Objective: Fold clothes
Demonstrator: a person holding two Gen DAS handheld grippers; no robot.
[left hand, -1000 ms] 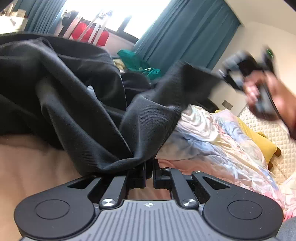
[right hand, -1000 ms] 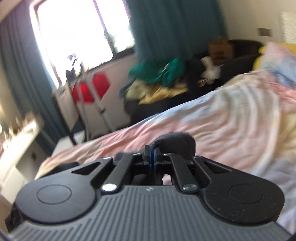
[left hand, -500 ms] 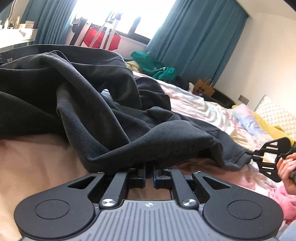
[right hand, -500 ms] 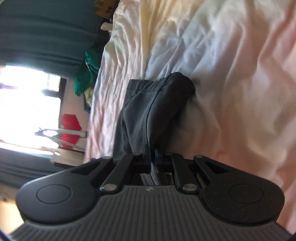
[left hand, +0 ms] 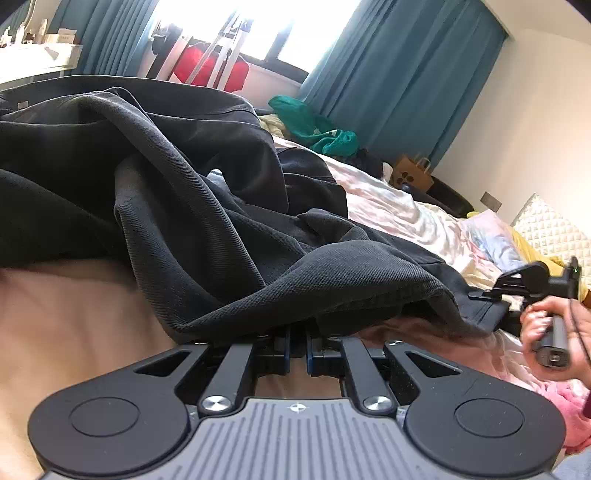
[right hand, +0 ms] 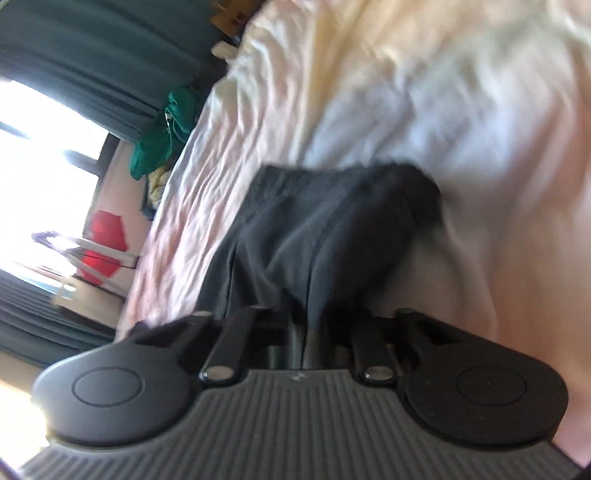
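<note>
A big black knit piece of clothing (left hand: 207,206) lies in a rumpled heap on the bed (left hand: 399,214), which has a soft sheet of pink, white and pale blue. The heap fills the left and middle of the left wrist view, and one long fold runs off to the right.

The left tool (left hand: 297,345) sits low at the near edge of the heap. Its two fingers are almost together, with only a thin gap, and the thick hem of the black cloth lies over their tips. I cannot tell if it really pinches the cloth.

The right tool (right hand: 304,332) is pressed tight on a far end of the same black cloth. In the left wrist view it shows at the right, held in a person's hand (left hand: 554,332). The right wrist view is blurry and tipped sideways.

Far off are teal curtains (left hand: 399,74), a bright window (left hand: 229,22), a green cloth pile (left hand: 314,125) and a brown paper bag (left hand: 412,173).
</note>
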